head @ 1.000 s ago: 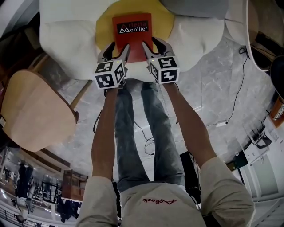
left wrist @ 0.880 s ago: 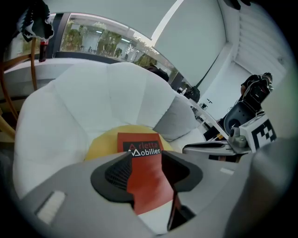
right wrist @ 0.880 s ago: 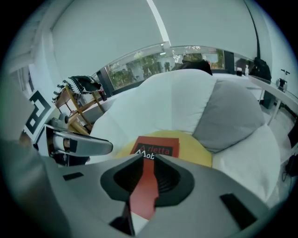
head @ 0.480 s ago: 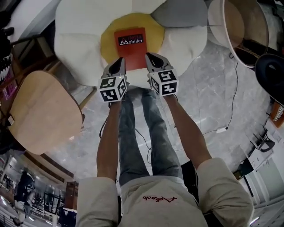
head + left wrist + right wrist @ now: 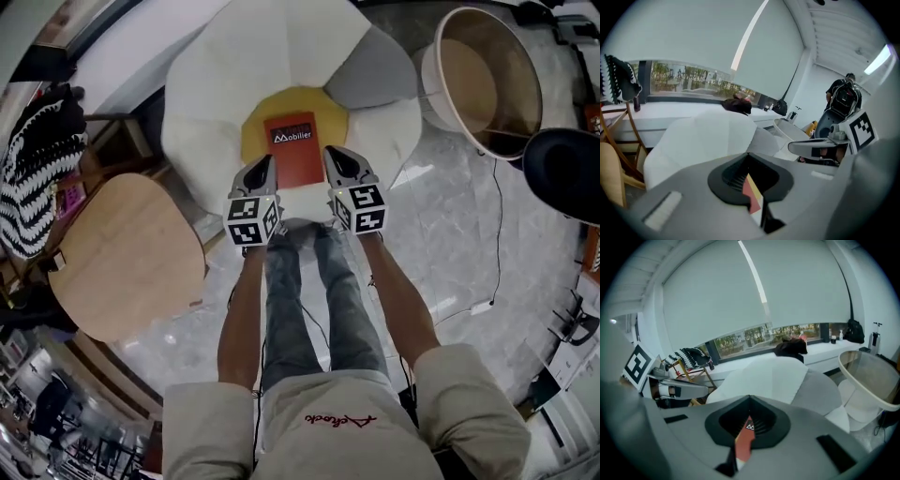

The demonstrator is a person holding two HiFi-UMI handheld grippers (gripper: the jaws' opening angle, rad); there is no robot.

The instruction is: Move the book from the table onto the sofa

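Book (image 5: 292, 150) on sofa (image 5: 216, 84), well inside edges

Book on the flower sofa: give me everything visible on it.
The book is a thin orange-red rectangle with a dark band across its cover carrying white lettering that reads "Mobilier". It looks like a paperback or catalogue, closed, lying flat and cover up on the yellow centre cushion of the white flower-shaped sofa. Its near corners sit behind the left gripper and right gripper, both shut and apparently not clamping it.
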